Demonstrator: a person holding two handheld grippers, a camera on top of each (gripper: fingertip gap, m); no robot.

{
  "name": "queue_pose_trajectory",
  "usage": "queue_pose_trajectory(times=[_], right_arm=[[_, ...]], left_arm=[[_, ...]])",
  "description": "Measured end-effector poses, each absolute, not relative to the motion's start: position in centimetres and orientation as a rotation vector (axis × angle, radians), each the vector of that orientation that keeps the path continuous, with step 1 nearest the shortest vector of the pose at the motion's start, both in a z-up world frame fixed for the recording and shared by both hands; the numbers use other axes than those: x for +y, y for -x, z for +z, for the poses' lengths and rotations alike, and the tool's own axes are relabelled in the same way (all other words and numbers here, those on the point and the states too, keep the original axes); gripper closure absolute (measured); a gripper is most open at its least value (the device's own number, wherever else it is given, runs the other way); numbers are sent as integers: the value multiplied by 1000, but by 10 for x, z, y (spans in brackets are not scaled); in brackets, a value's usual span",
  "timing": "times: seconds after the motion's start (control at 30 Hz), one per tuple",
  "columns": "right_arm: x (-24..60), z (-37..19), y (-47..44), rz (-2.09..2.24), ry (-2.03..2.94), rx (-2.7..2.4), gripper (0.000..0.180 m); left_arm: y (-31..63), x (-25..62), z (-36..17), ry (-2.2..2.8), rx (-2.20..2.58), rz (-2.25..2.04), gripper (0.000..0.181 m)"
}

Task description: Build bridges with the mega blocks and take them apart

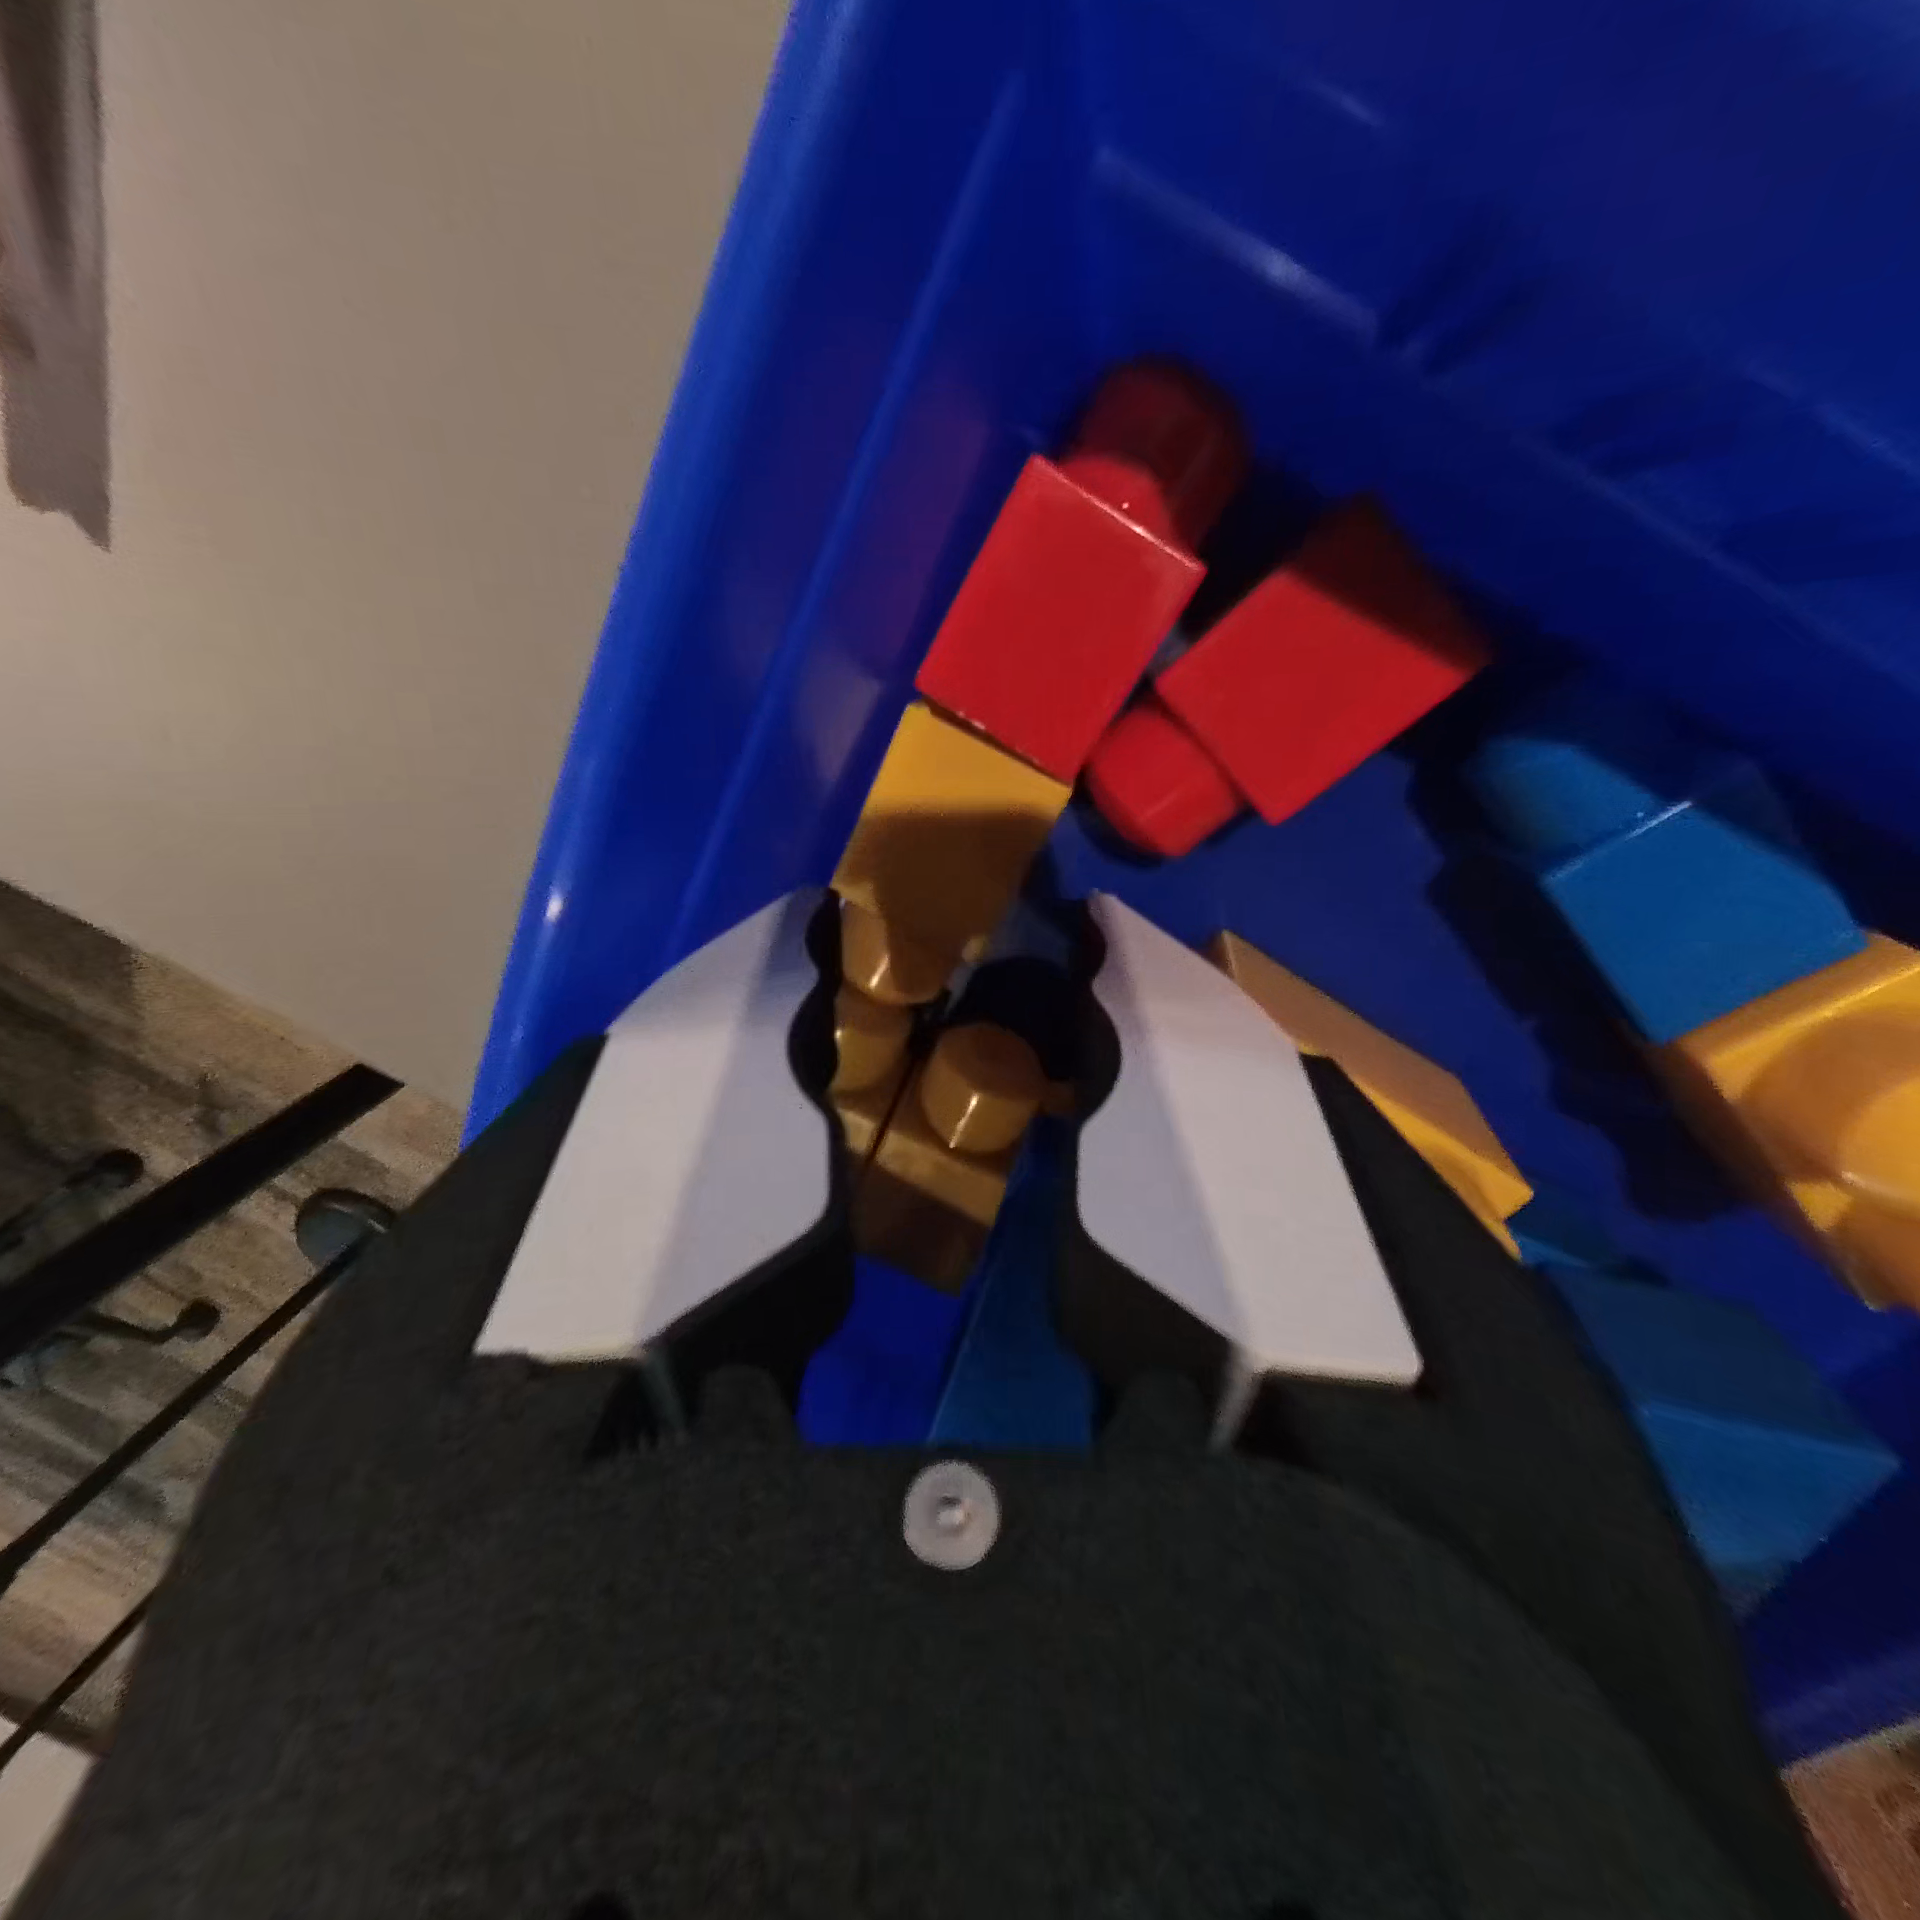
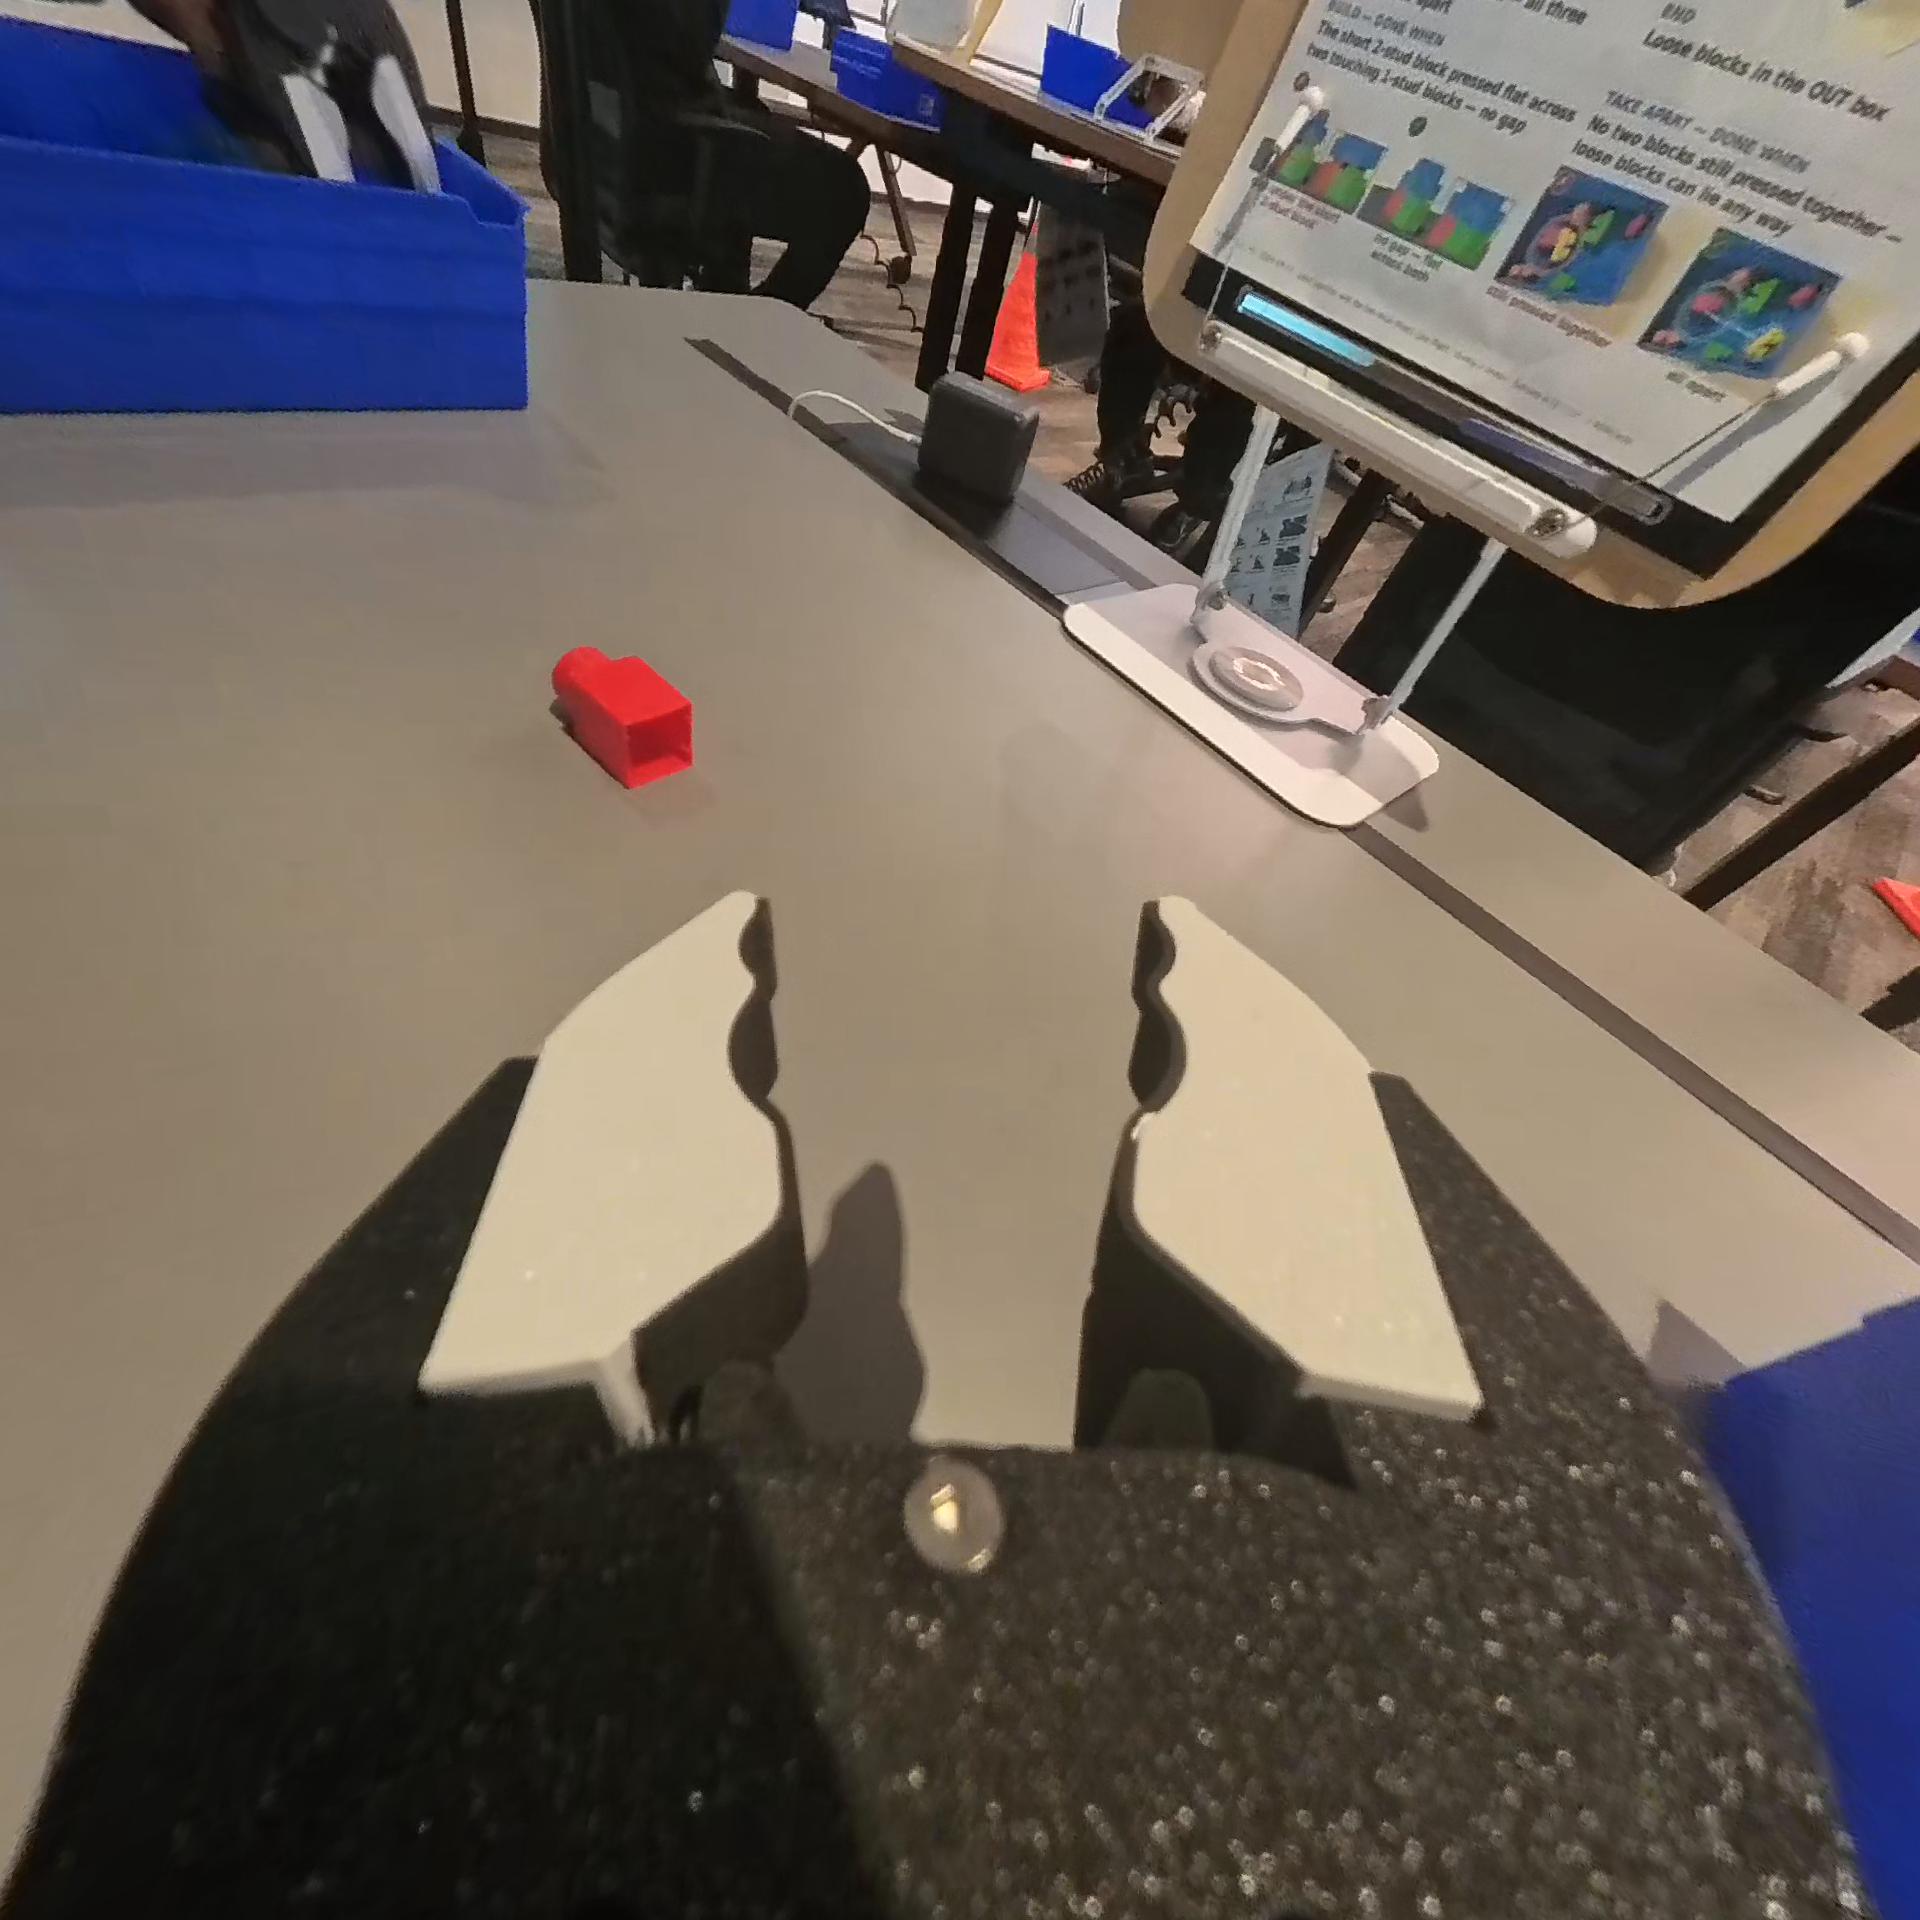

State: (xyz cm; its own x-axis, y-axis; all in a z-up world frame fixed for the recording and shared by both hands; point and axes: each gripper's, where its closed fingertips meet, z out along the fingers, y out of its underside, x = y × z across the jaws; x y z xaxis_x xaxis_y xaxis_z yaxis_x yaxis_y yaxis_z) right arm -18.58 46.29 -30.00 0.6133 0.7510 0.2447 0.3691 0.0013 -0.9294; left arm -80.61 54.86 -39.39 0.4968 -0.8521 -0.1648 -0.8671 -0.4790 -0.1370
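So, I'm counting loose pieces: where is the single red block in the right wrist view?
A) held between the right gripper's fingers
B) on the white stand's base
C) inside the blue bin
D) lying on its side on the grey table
D: the red block lies on its side on the grey table, ahead of the open, empty right gripper.

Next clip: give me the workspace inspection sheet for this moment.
Surface: grey table, mostly bare.
Job's things: red block lying on its side on the table; red, yellow and blue blocks piled in the blue bin.
Clutter: dark cube and a stand base holding an instruction board.
Grippers: left gripper open, inside the bin, fingers either side of a yellow block; right gripper open, empty, over the table.
Cables: white cable at the cube.
Surroundings: other tables, orange cone.
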Motion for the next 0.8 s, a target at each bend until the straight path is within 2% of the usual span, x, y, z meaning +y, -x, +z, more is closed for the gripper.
queue_pose_trajectory(times=[0.17,0.43,0.7,0.8], right_arm=[[462,-297,191,392,1590,-961,113],[457,-295,190,410,1568,-954,113],[453,-295,185,429,1552,-937,113],[451,-297,184,433,1549,-936,113]], left_arm=[[806,550,-398,2548,1585,180,148],[803,537,-398,2590,1573,274,149],[790,518,-376,2610,1376,42,164],[791,524,-363,2545,1288,2,157]])
